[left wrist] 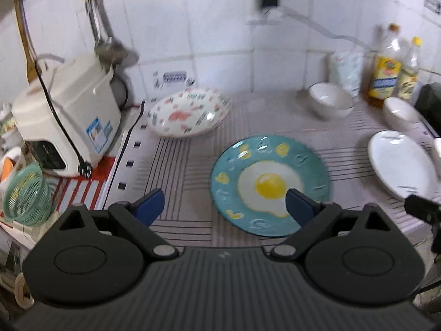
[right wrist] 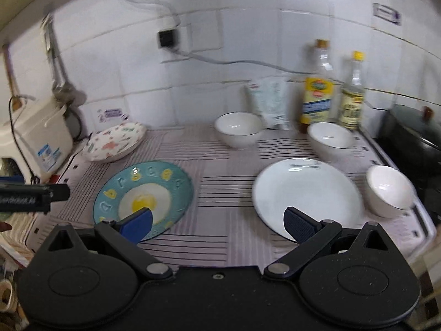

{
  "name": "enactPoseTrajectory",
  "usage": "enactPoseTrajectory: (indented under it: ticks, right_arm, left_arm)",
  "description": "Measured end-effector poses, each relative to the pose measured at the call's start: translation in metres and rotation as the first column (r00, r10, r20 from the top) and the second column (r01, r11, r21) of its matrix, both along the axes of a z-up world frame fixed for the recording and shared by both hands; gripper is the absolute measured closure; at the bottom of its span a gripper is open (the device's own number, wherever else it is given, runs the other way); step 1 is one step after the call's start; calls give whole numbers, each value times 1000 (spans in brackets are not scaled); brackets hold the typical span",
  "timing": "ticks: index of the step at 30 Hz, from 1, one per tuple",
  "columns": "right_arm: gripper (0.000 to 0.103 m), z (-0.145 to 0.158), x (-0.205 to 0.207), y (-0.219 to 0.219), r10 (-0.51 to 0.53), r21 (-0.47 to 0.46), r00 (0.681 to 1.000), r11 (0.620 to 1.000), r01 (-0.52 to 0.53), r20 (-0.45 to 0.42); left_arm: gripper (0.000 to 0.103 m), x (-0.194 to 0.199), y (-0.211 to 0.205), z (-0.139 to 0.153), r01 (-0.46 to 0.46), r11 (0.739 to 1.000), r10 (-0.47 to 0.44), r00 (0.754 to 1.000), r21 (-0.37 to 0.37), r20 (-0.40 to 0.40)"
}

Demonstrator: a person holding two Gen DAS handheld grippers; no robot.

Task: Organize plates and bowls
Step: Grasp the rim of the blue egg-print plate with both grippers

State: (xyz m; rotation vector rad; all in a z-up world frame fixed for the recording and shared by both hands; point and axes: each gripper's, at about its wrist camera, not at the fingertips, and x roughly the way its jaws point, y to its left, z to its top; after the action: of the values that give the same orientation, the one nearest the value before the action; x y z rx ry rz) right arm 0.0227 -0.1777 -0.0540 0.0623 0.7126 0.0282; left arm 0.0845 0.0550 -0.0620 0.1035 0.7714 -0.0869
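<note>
A teal plate with a fried-egg print (left wrist: pixel 271 184) (right wrist: pixel 143 195) lies flat on the striped mat. A patterned white plate (left wrist: pixel 188 113) (right wrist: pixel 115 140) lies at the back left. A plain white plate (right wrist: pixel 306 195) (left wrist: pixel 399 165) lies to the right. Three white bowls stand around it: one at the back (right wrist: pixel 238 129) (left wrist: pixel 329 102), one beside the bottles (right wrist: pixel 330 139) (left wrist: pixel 401 117), one at the right (right wrist: pixel 388 190). My left gripper (left wrist: pixel 224 205) is open and empty, above the teal plate's near-left side. My right gripper (right wrist: pixel 219 224) is open and empty, between the teal and white plates.
A white rice cooker (left wrist: pixel 69 118) (right wrist: pixel 35 138) stands at the left with a green basket (left wrist: pixel 27 195) in front. Two bottles (right wrist: pixel 317 85) (right wrist: pixel 352 93) and a pouch (right wrist: pixel 270 103) stand against the tiled wall. A dark pot (right wrist: pixel 416 129) sits at the right.
</note>
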Motion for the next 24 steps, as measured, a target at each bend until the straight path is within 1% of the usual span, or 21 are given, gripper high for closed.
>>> enactPoseTrajectory:
  ticks: [1, 2, 6, 10, 11, 14, 16, 19, 21, 22, 23, 24]
  right_arm:
    - [5, -5, 6, 4, 25, -2, 1000, 1000, -25, -5]
    - [8, -13, 14, 9, 52, -2, 999, 999, -52, -12]
    - [13, -41, 41, 22, 106, 26, 994, 994, -106, -6]
    - [20, -67, 67, 29, 102, 73, 995, 992, -100, -24]
    - [21, -73, 72, 29, 97, 93, 995, 991, -94, -28]
    - [23, -88, 82, 28, 73, 147, 997, 987, -67, -34]
    - [25, -95, 85, 26, 58, 171, 997, 984, -49, -45]
    - [32, -103, 90, 24, 49, 197, 997, 980, -38, -54]
    - [40, -107, 92, 22, 45, 211, 997, 977, -31, -61]
    - [43, -108, 93, 22, 46, 216, 997, 976, -31, -64]
    - [50, -109, 94, 22, 49, 221, 997, 975, -33, -67]
    - [59, -111, 95, 22, 51, 222, 996, 974, -34, -70]
  left_arm:
    - [8, 10, 6, -9, -7, 1000, 7, 1000, -3, -21]
    - [12, 18, 12, -17, -14, 1000, 14, 999, -6, -42]
    - [13, 51, 34, -52, -38, 999, 35, 993, -21, -115]
    - [14, 69, 44, -79, -24, 1000, 23, 990, -6, -139]
    - [14, 74, 46, -85, -22, 1000, 20, 988, -14, -151]
    - [16, 85, 52, -101, -23, 996, 5, 977, -82, -211]
    - [17, 90, 52, -107, -8, 995, -14, 975, -100, -220]
    - [23, 97, 49, -111, 12, 994, -38, 972, -109, -234]
    - [32, 102, 46, -114, 38, 990, -71, 966, -134, -248]
    - [33, 106, 44, -116, 53, 989, -87, 964, -141, -249]
    - [38, 107, 43, -117, 57, 987, -94, 964, -149, -247]
    - [42, 109, 43, -118, 53, 985, -94, 964, -166, -250]
